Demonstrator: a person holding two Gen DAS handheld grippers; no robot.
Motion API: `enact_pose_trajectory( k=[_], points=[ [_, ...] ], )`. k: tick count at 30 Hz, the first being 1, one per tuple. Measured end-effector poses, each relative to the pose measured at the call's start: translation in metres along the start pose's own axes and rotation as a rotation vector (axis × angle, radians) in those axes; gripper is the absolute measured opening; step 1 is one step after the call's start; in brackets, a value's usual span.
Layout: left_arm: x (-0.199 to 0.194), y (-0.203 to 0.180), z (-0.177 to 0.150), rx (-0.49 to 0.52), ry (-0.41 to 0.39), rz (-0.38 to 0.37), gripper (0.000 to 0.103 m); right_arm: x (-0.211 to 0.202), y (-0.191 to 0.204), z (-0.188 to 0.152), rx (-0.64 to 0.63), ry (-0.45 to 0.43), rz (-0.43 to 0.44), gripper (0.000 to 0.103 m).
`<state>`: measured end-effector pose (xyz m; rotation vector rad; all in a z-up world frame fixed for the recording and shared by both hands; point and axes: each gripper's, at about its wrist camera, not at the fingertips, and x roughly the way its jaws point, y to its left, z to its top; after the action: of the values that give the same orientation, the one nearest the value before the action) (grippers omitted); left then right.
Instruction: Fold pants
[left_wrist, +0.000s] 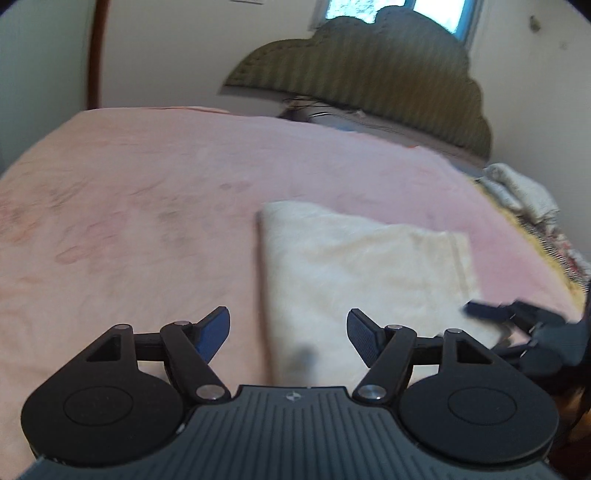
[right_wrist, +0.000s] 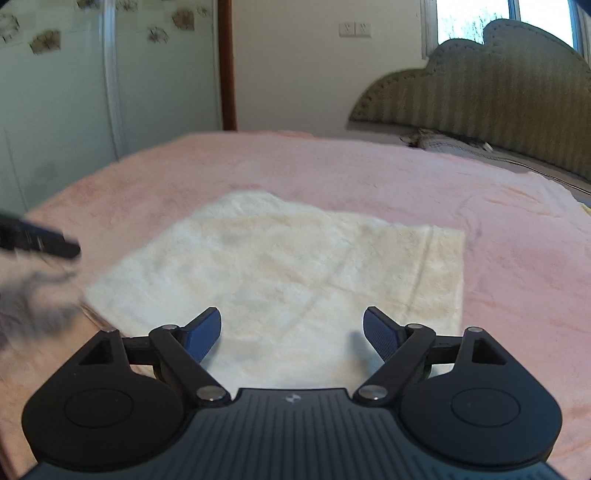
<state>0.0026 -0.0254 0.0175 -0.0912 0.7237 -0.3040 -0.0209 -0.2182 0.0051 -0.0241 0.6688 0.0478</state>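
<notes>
The pants (right_wrist: 295, 266) lie folded into a flat, cream-white, fleecy slab near the middle of the pink bedspread (right_wrist: 369, 173), edges fairly straight, with a stitched band along the right side and a faint diagonal crease across the top. The right gripper (right_wrist: 291, 332) hovers over the near edge, fingers spread and holding nothing. The left gripper (left_wrist: 288, 334) hangs released over the folded left edge (left_wrist: 264, 280).

Both claws (left_wrist: 288, 334) (right_wrist: 291, 334) spread wide, empty
</notes>
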Motion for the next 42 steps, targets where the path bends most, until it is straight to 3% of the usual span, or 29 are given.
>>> enact_pose_trajectory(
  k=[4,6,9,12,15,20,22,25,29,32,42],
  points=[
    [0.034,-0.026,0.001,0.079,0.021,-0.002,0.073,-0.007,-0.011,0.005,0.055,-0.035,0.010,0.085],
    [0.050,-0.038,-0.005,0.137,0.089,-0.002,0.073,-0.005,-0.015,0.018,0.024,-0.055,-0.022,0.085],
    [0.051,-0.049,-0.011,0.205,0.059,-0.002,0.073,0.012,-0.028,0.041,-0.012,-0.033,-0.035,0.085],
    [0.054,-0.052,-0.005,0.199,0.031,-0.030,0.075,0.037,-0.036,0.051,-0.088,0.036,-0.070,0.084],
    [0.068,-0.054,-0.010,0.182,0.085,-0.042,0.076,0.048,-0.043,0.044,-0.145,0.089,-0.174,0.084],
    [0.071,-0.058,-0.012,0.198,0.082,-0.013,0.077,0.014,-0.038,0.042,-0.052,-0.047,-0.116,0.085],
    [0.071,-0.058,-0.010,0.180,0.086,-0.018,0.078,0.018,-0.032,0.037,-0.065,-0.021,-0.075,0.085],
    [0.070,-0.060,-0.010,0.180,0.095,0.005,0.078,0.035,-0.028,0.027,-0.104,0.055,-0.158,0.085],
    [0.066,-0.064,-0.009,0.173,0.092,0.032,0.079,0.012,-0.033,0.025,0.000,-0.014,-0.168,0.085],
    [0.064,-0.065,-0.007,0.163,0.082,0.051,0.081,-0.006,-0.029,0.021,0.043,-0.050,-0.129,0.085],
    [0.062,-0.059,-0.003,0.168,0.073,0.107,0.082,-0.013,-0.035,0.001,0.102,-0.005,-0.116,0.085]
  ],
)
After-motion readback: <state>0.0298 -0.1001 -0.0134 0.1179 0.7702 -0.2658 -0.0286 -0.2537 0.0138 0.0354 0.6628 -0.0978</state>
